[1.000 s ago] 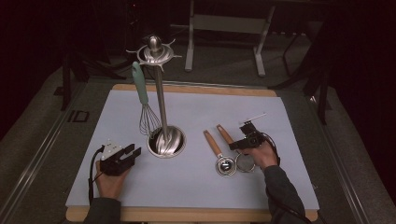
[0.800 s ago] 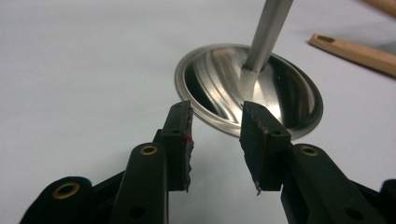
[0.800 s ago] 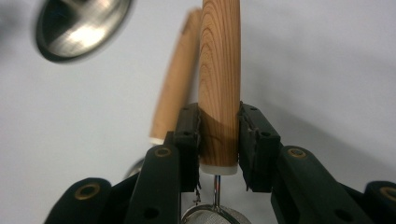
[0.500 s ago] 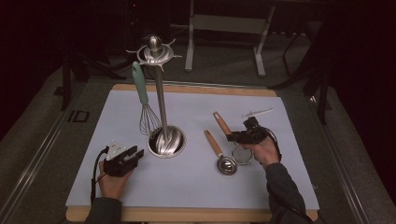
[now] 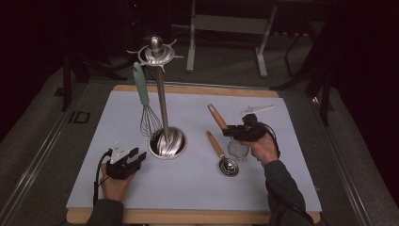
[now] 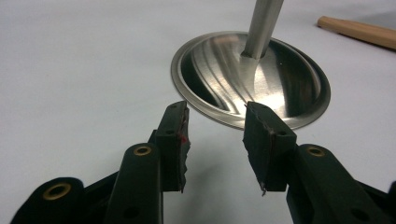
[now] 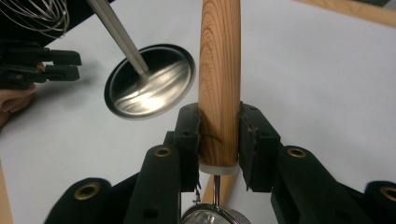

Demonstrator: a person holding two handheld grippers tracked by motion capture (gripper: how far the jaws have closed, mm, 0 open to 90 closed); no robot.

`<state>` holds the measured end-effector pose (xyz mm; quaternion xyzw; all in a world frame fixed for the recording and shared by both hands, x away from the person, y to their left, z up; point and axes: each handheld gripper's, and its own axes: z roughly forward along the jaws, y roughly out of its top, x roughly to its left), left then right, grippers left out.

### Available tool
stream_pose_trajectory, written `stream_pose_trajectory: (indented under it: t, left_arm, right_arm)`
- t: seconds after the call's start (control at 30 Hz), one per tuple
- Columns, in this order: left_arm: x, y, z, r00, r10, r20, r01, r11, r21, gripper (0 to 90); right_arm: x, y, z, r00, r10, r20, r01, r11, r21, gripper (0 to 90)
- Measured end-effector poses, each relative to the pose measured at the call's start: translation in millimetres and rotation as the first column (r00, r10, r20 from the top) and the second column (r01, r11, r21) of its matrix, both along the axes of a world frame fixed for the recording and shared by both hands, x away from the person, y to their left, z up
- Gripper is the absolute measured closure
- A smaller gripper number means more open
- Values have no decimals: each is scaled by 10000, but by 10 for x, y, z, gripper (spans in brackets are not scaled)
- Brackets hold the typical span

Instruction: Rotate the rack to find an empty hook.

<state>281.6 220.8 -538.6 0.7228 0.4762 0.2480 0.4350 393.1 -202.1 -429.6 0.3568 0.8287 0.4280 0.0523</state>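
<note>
A steel utensil stand [image 5: 167, 141] rises from its round base to a hooked top ring [image 5: 155, 51], where a whisk [image 5: 141, 89] with a mint handle hangs. My left gripper [image 5: 136, 157] rests on the white mat just left of the base. In the left gripper view its jaws [image 6: 217, 121] are open with nothing between them; they have just been opening, and the base [image 6: 252, 79] lies right ahead. My right gripper [image 5: 234, 131] is shut on the wooden handle [image 7: 219, 70] of a small strainer [image 5: 237, 149] and holds it tilted above the mat.
A wooden-handled measuring spoon [image 5: 221, 153] lies on the mat between the stand and my right hand. A small white utensil [image 5: 258, 109] lies at the back right. The white mat [image 5: 197, 188] covers a wooden board, with dark floor and table legs beyond.
My right gripper has lifted the strainer off the mat, and its handle now points up and back. The left hand has stayed beside the stand's base.
</note>
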Motion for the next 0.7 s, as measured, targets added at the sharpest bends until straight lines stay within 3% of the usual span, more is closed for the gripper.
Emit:
stream_pose_trajectory:
  t: [0.7]
  left_arm:
    - [0, -7, -2, 10000, 20, -7, -20, 10000, 77, 590]
  right_arm:
    - [-62, 217, 275, 9921, 546, 1132, -559, 9984, 87, 707]
